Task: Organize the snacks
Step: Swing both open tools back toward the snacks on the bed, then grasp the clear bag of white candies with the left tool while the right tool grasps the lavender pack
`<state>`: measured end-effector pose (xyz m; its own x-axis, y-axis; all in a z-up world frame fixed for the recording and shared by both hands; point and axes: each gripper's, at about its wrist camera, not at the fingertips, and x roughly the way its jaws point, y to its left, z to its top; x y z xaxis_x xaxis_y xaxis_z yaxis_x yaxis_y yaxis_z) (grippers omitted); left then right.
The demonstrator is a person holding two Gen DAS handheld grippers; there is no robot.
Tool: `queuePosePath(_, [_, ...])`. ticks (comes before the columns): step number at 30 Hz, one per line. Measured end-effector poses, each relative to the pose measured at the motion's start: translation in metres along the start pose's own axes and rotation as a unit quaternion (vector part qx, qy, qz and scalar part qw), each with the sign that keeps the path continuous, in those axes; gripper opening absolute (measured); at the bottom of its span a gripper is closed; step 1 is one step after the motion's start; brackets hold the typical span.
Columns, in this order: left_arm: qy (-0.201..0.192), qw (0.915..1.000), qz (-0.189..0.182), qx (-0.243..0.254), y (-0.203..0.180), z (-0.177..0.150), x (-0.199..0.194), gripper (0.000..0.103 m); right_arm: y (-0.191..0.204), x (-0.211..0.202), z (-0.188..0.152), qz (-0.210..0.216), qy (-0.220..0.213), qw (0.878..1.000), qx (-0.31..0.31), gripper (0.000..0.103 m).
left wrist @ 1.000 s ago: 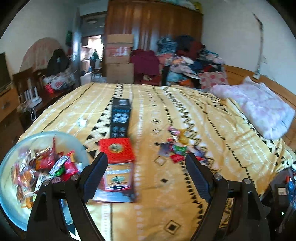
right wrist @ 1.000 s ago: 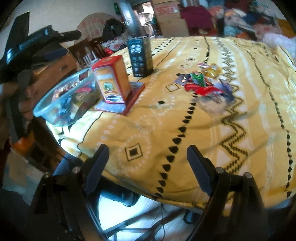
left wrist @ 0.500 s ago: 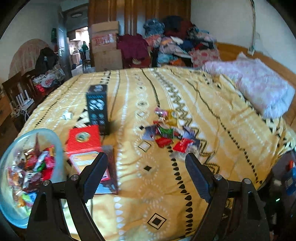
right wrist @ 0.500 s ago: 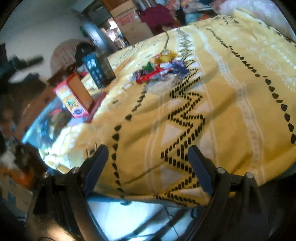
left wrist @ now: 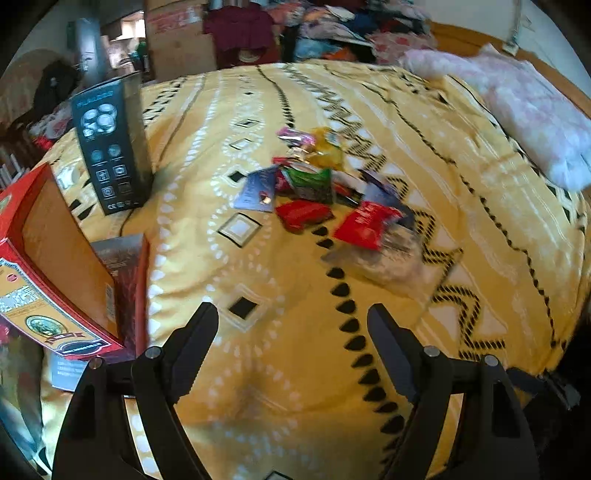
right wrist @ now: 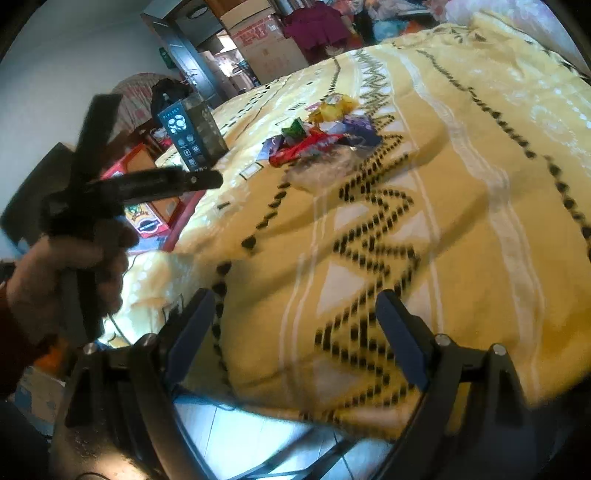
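1. Fingers of the left gripper (left wrist: 291,328) and right gripper (right wrist: 295,314) are spread, empty.
2. Loose pile of coloured foil snack packets (left wrist: 321,192) lies mid-bed, on the yellow patterned bedspread (left wrist: 461,184).
3. Approach low; pinch one edge packet.

1. A pile of snack packets (left wrist: 321,192) lies near the middle of the bedspread (left wrist: 258,369).
2. A tall box (left wrist: 110,147) stands upright to the left of the pile, well apart from it.
3. A carton (left wrist: 55,266) stands nearer the camera than the tall box, on a flat box (left wrist: 125,280) at the bedspread's left edge.
4. A folded quilt (left wrist: 528,114) lies at the far right.
5. Heaped clothes (left wrist: 332,33) and cardboard boxes (left wrist: 177,40) stand behind the bed.
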<state>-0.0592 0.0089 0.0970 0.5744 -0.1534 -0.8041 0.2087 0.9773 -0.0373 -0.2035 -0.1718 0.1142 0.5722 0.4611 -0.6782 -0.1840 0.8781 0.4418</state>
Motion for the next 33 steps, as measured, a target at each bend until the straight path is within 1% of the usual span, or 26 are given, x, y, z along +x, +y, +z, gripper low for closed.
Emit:
queuePosePath(3, [-0.004,0.9998,0.016,-0.008,0.01,-0.004,-0.002,0.084,-0.011,0.019,0.033,0.015,-0.005,1.0,0.002,0.089])
queuePosePath(5, [-0.003,0.9996,0.015,-0.022,0.019,-0.012,-0.006,0.084,-0.017,0.039,0.063,0.026,-0.004,1.0,0.003,0.089])
queuePosePath(8, [0.006,0.9993,0.011,-0.035,0.03,-0.026,-0.011,0.084,-0.03,0.068,0.112,0.026,-0.022,0.999,-0.015,0.089])
queuePosePath(9, [0.013,0.9992,0.011,-0.037,0.032,-0.031,-0.012,0.084,-0.037,0.078,0.124,0.028,-0.019,0.999,-0.007,0.089])
queuePosePath(10, [0.018,0.9991,0.01,-0.038,0.034,-0.035,-0.013,0.084,-0.049,0.089,0.137,0.033,-0.013,0.999,0.013,0.087])
queuePosePath(11, [0.023,0.9989,0.009,-0.041,0.036,-0.038,-0.013,0.084,-0.067,0.107,0.15,0.035,0.002,0.998,0.044,0.08])
queuePosePath(12, [0.026,0.9987,0.007,-0.044,0.037,-0.041,-0.014,0.084,-0.075,0.118,0.154,0.029,0.015,0.998,0.059,0.074])
queuePosePath(13, [0.028,0.9987,0.002,-0.043,0.036,-0.042,-0.014,0.084,-0.084,0.13,0.157,0.02,0.029,0.997,0.075,0.069])
queuePosePath(14, [0.028,0.9988,0.0,-0.042,0.036,-0.044,-0.014,0.084,-0.09,0.143,0.156,0.021,0.046,0.995,0.089,0.069])
queuePosePath(15, [0.027,0.9989,-0.001,-0.039,0.035,-0.044,-0.014,0.084,-0.088,0.149,0.153,0.02,0.052,0.995,0.088,0.069])
queuePosePath(16, [0.025,0.999,-0.002,-0.038,0.034,-0.044,-0.014,0.084,-0.079,0.15,0.149,0.015,0.051,0.996,0.069,0.069])
queuePosePath(18, [0.021,0.9989,-0.006,-0.042,0.035,-0.043,-0.015,0.084,-0.057,0.146,0.14,0.042,0.066,0.996,0.044,0.069])
queuePosePath(19, [0.021,0.9987,-0.009,-0.045,0.036,-0.043,-0.015,0.084,-0.044,0.144,0.13,0.065,0.081,0.994,0.033,0.069])
queuePosePath(21, [0.021,0.9981,-0.015,-0.055,0.039,-0.043,-0.016,0.084,-0.012,0.136,0.102,0.098,0.12,0.988,-0.013,0.069])
queuePosePath(22, [0.02,0.998,-0.016,-0.058,0.04,-0.043,-0.017,0.084,0.003,0.13,0.085,0.12,0.14,0.982,-0.039,0.068])
queuePosePath(23, [0.018,0.9979,-0.018,-0.059,0.04,-0.044,-0.019,0.084,0.011,0.125,0.075,0.123,0.147,0.98,-0.054,0.068])
queuePosePath(25, [0.017,0.998,-0.02,-0.057,0.041,-0.048,-0.022,0.084,0.016,0.105,0.058,0.1,0.136,0.983,-0.071,0.068])
queuePosePath(28, [0.025,0.9979,-0.023,-0.056,0.041,-0.056,-0.02,0.085,0.007,0.086,0.058,0.067,0.104,0.99,-0.07,0.068])
queuePosePath(31, [0.033,0.9972,-0.031,-0.059,0.04,-0.061,-0.017,0.085,-0.005,0.087,0.086,0.033,0.076,0.993,-0.08,0.068])
queuePosePath(33, [0.034,0.997,-0.033,-0.061,0.04,-0.062,-0.016,0.085,-0.012,0.097,0.109,0.0,0.058,0.993,-0.108,0.068])
